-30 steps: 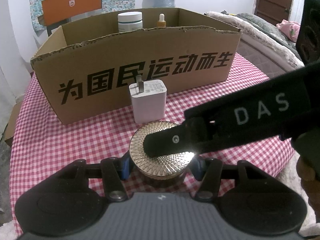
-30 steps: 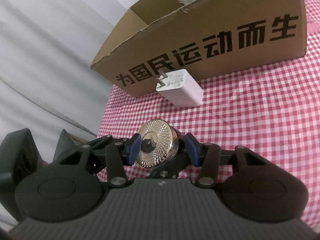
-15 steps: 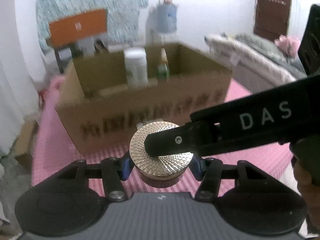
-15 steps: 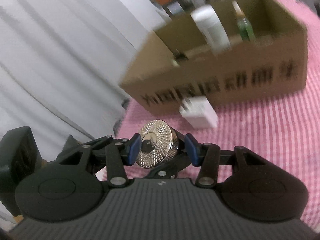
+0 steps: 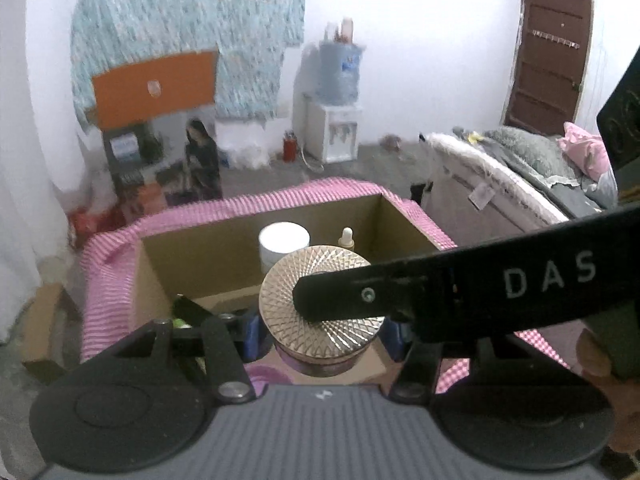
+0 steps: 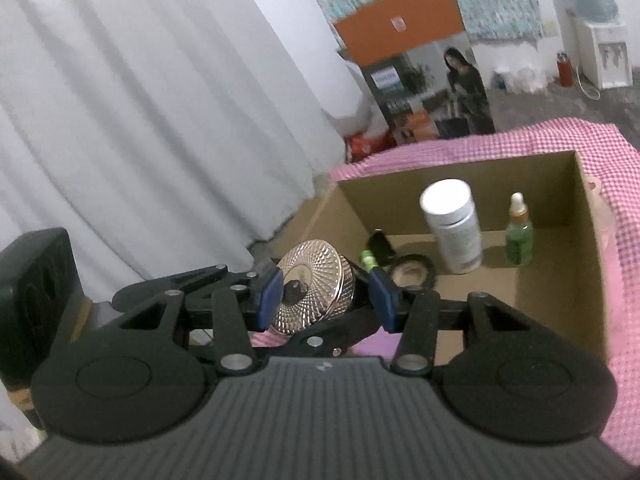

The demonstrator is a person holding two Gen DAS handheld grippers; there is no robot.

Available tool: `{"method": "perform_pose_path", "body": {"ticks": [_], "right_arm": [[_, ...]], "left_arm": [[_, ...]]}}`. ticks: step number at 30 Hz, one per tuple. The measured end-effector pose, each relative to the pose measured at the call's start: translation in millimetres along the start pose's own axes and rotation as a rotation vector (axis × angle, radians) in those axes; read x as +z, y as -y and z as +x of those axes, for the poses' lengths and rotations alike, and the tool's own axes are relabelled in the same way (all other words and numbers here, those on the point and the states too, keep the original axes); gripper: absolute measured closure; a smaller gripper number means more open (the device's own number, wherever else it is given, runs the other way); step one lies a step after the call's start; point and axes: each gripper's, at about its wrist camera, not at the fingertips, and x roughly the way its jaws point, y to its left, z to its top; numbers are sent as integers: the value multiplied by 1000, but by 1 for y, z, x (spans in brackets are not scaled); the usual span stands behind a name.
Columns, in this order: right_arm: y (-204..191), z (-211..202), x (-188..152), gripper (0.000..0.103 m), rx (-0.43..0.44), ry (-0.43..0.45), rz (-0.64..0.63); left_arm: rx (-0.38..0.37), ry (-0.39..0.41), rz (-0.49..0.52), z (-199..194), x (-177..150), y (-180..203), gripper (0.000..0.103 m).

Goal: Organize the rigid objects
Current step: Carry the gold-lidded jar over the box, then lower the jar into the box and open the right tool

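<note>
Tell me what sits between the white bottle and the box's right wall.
In the right wrist view, a green dropper bottle stands upright between the white bottle and the cardboard box's right wall, touching neither.

Both wrist views look steeply down (close) into the cardboard box point(image 5: 404, 220).

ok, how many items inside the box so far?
4: white bottle and green dropper bottle by the back wall, black tape roll and small green item nearer. More may be hidden.

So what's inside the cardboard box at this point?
Inside the cardboard box stand a white-capped bottle and a green dropper bottle, with a black tape roll flat on the floor. The near floor is hidden behind the gold-lidded jar and grippers.
</note>
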Motion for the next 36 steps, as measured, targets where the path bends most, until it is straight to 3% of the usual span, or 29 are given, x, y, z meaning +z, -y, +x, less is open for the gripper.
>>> {"method": "perform_pose_path", "body": {"ticks": [4,10,22,30,36], "right_arm": [[32,28,26,55,-37,-123,42],[69,70,31,54,-93,-278,99],[104,118,28,53,-122,-435,116],[112,134,23,51,-168,-480,97],[104,120,28,50,-191,-406,56]], "left_arm": [[-41,-119,-37,49,12,-9,46],[-69,-265,-81,106,9,-17,46],[-88,-428,-142,154,-4,-22,46],[-91,-434,-157,147,6,-22,44],[-79,-368,-142,126,13,-21,36]]}}
